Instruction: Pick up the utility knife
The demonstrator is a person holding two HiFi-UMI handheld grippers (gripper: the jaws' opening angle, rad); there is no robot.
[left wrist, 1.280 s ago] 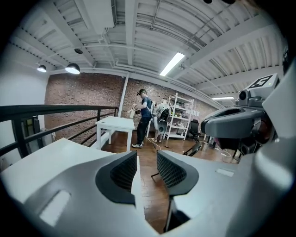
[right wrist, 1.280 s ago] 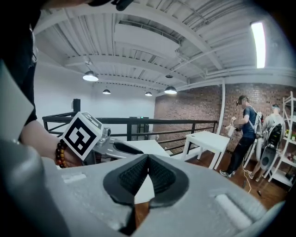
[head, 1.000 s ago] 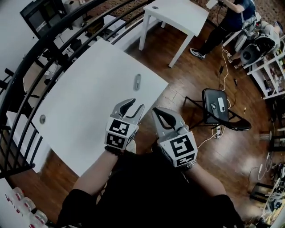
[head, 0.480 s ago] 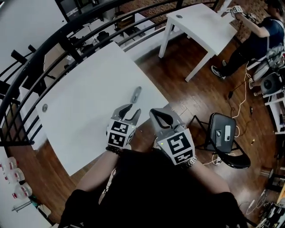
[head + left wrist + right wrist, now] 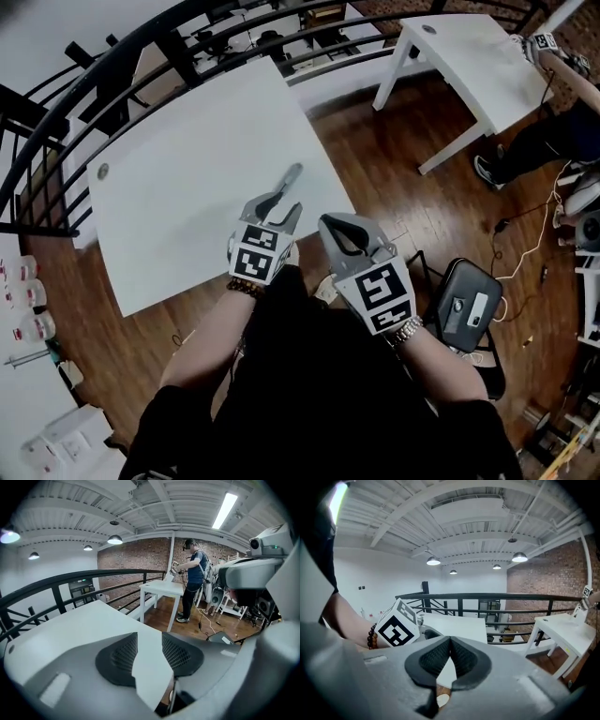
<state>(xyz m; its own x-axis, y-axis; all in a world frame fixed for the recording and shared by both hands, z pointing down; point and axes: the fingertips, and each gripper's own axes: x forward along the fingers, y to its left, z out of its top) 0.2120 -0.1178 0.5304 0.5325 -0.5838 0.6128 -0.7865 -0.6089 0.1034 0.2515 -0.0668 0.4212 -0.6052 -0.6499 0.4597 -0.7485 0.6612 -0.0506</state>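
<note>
**Work surface.** The counter (image 5: 178, 187) is a plain white rectangular top standing on a dark wood-plank floor (image 5: 394, 169). A small round fitting (image 5: 102, 172) sits near its far left corner.

**Task object.** The utility knife (image 5: 291, 174) is grey and lies flat on the counter close to the right edge, just beyond the tips of the left claw (image 5: 280, 203).

**Claws.**
- The left claw hangs over the counter's near right corner. Its jaws stand wide and have just been opening, and only bare counter shows in the gap between them.
- The right claw (image 5: 343, 226) is held off the counter's edge, over the floor and beside the left one. Its jaw tips meet on nothing.

**Room.**
- A black metal railing (image 5: 141, 45) curves round the counter's far side.
- A second white table (image 5: 469, 56) stands far right, with a person (image 5: 193, 573) at it.
- A black chair (image 5: 466, 305) stands near right.
- Also present are a brick wall (image 5: 136, 555) and hanging lamps (image 5: 115, 539) under a white beamed ceiling.
</note>
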